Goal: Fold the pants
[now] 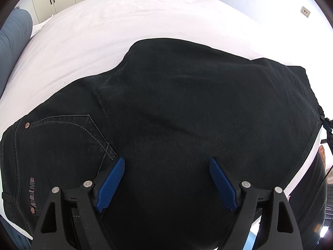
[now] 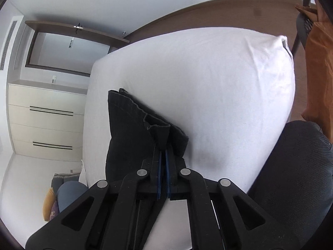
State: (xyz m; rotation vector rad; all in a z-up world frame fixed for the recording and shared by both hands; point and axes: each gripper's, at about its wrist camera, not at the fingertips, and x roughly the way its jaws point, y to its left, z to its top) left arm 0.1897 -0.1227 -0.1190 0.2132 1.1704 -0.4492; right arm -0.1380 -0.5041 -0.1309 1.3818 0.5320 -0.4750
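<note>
— Two views to go through. What does the left wrist camera show?

— A pair of black denim pants (image 1: 177, 114) spread across the white-sheeted bed (image 1: 124, 31), with a stitched back pocket and a printed label toward the left. The left gripper (image 1: 166, 181) hangs over them pointing steeply down, its blue-padded jaws wide apart with nothing between them — no cloth is gripped.

— And the right wrist camera?

— The right gripper (image 2: 163, 156) has its jaws pressed together on a bunch of the same dark cloth, apparently the hemmed leg ends, lifted off the sheet so the fabric drapes back to the bed. A dark mesh chair (image 2: 295, 166) stands beside the mattress.

— How will the denim handle?

— Heavy for clothing, I'd judge, soft but with body, so it sags from a pinch yet keeps a crease. Hems and waistband are thick, stitched edges — the surest places to grip; a single layer mid-leg would likely slip or bunch.
</note>
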